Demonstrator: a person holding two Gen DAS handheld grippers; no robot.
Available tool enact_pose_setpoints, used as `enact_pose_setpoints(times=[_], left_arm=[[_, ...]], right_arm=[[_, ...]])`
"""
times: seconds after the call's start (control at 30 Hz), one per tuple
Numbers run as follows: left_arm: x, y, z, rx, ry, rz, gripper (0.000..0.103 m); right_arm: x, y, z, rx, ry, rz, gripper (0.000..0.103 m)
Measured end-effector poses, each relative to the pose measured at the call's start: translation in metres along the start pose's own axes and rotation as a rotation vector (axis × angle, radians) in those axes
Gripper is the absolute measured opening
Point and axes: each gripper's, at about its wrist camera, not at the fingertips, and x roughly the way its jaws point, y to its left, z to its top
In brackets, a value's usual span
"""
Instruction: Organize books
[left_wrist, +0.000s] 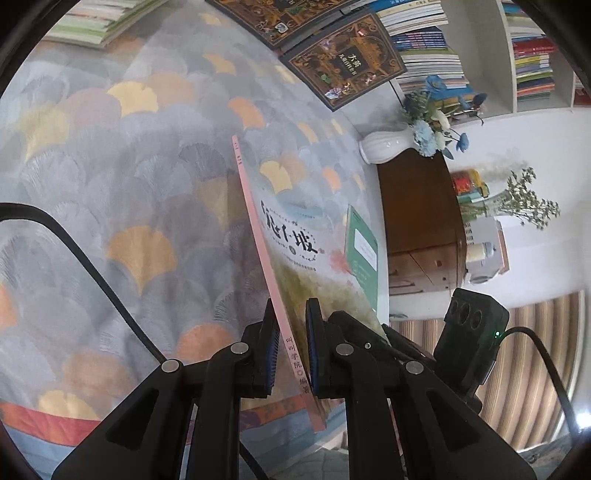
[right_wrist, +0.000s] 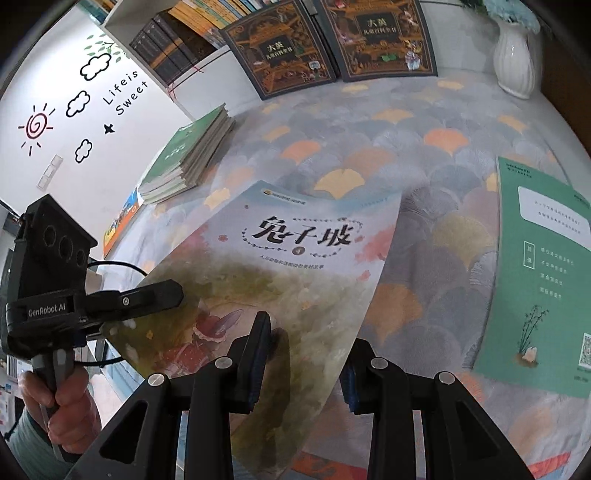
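Both grippers are matte black plastic with round silver pins at the finger joints and ribbed blue pads (left_wrist: 271, 354) inside the tips. At the left of the right wrist view, the left gripper (right_wrist: 162, 295) bears white "GenRobot.AI" lettering, a block with three round recesses and a thin black cable. The hand (right_wrist: 70, 410) below has a grey-green ribbed sleeve (right_wrist: 22, 443).

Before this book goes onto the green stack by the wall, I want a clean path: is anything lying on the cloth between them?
Nothing visible does. Between the held book and the green stack there is only bare patterned cloth. The green sheet lies off to the other side.
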Motion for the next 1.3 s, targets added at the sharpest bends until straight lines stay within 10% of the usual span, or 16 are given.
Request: enact_pose_setpoints(times=[0.4, 0.8, 1.3], left_arm=[[-0.055, 0.022, 0.035, 0.047, 0.011, -0.091, 0.012], [-0.157, 0.05, 0.125, 0.139, -0.176, -0.083, 0.014], [-0.168, 0.159, 0.225, -0.079, -0.263, -0.002, 0.016]], right_arm=[[0.002, 0.071, 0.013, 0.014, -0.089, -0.039, 0.034], [0.053, 0.199, 0.117, -0.136, -0.223, -0.016, 0.035], [0.193, 0.236, 0.23, -0.097, -0.073, 0.058, 0.038]])
